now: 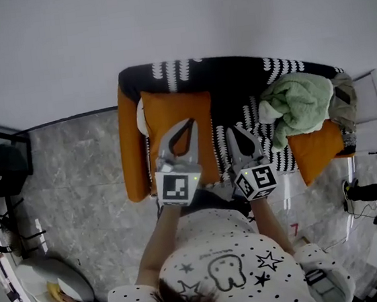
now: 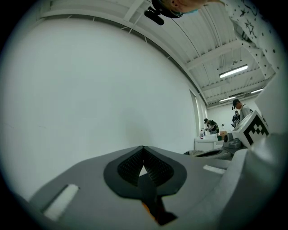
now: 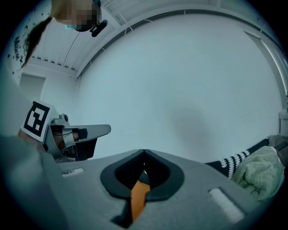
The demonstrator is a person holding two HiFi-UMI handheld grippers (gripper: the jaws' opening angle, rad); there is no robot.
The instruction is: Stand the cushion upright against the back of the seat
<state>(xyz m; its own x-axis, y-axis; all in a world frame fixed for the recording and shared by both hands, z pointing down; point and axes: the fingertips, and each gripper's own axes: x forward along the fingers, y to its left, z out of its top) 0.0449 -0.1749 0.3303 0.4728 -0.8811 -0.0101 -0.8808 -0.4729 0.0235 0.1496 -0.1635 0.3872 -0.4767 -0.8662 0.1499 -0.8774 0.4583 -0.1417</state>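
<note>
An orange cushion [image 1: 171, 118] rests on the left half of the seat, whose black cover with white marks [image 1: 234, 81] runs up the backrest. I cannot tell whether it lies flat or leans on the back. My left gripper [image 1: 191, 122] hovers over the cushion's right part, shut with nothing between its tips [image 2: 143, 148]. Over the cover just right of the cushion is my right gripper [image 1: 229, 131], also shut and empty [image 3: 144, 153]. In both gripper views a sliver of orange [image 3: 139, 197] shows through the gap under the jaws, and only the white wall lies ahead.
A green blanket [image 1: 298, 104] is heaped on the seat's right half, with a second orange cushion [image 1: 317, 149] below it. A white pillow [image 1: 140, 115] peeks out behind the cushion beside the orange armrest [image 1: 130, 147]. Clutter stands on the floor at both sides.
</note>
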